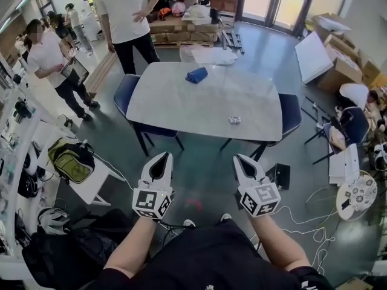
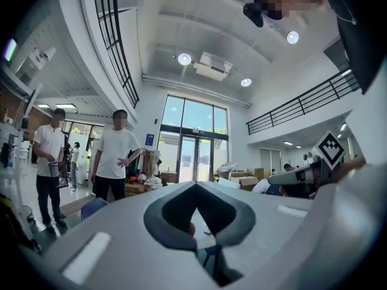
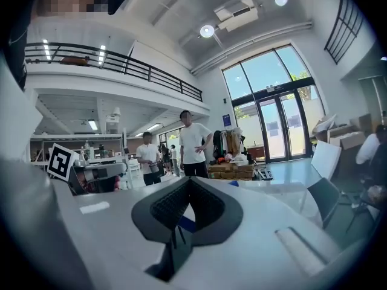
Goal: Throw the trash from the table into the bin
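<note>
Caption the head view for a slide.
Left claw and right claw, both shut, face a white table bearing a blue cloth and a crumpled scrap.

Right hand-held gripper [image 3: 190,180] with jaws together and empty, pale surface [image 3: 278,189] beyond, left hand-held gripper [image 3: 121,171] at left, two people in white shirts [image 3: 195,142], glass doors [image 3: 279,128] behind.

Smooth pale worktop [image 1: 181,101], like stone, with a soft shine. Soft blue cloth [image 1: 196,75] at the far side. Crumpled white paper [image 1: 234,120] near the right edge, dull and wrinkly. Shiny grey-green floor [image 1: 205,180]. Dull brown cardboard boxes [image 1: 341,68] far right. Matt white plastic on the left claw [image 1: 162,157] and right claw [image 1: 240,159], with dark ribbed pads [image 3: 167,209] inside.
</note>
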